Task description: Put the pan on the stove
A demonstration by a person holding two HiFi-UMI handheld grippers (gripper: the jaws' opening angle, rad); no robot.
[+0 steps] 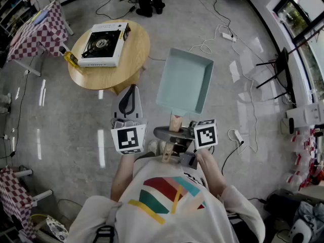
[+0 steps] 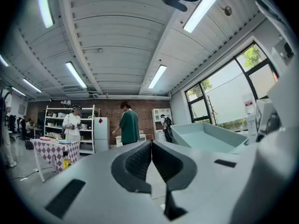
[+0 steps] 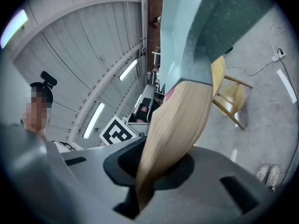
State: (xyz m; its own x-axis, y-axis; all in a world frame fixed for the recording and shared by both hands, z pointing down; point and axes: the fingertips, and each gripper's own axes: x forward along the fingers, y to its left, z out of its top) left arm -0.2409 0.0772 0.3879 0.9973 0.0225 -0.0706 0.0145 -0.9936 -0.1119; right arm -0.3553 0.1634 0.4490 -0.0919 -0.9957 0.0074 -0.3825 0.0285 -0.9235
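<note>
A person holds both grippers level at chest height, side by side. The right gripper (image 1: pixel 174 134) clamps the wooden handle (image 3: pixel 180 120) of the pale blue pan (image 1: pixel 185 80), which juts out at twelve o'clock above the floor. The left gripper (image 2: pixel 151 146) points forward, jaws pressed together. The stove (image 1: pixel 104 44) sits on the round table (image 1: pixel 137 49) at eleven o'clock, well apart from the pan.

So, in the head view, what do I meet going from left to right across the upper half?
From the left: checkered table → stove → pan → white power strip.
</note>
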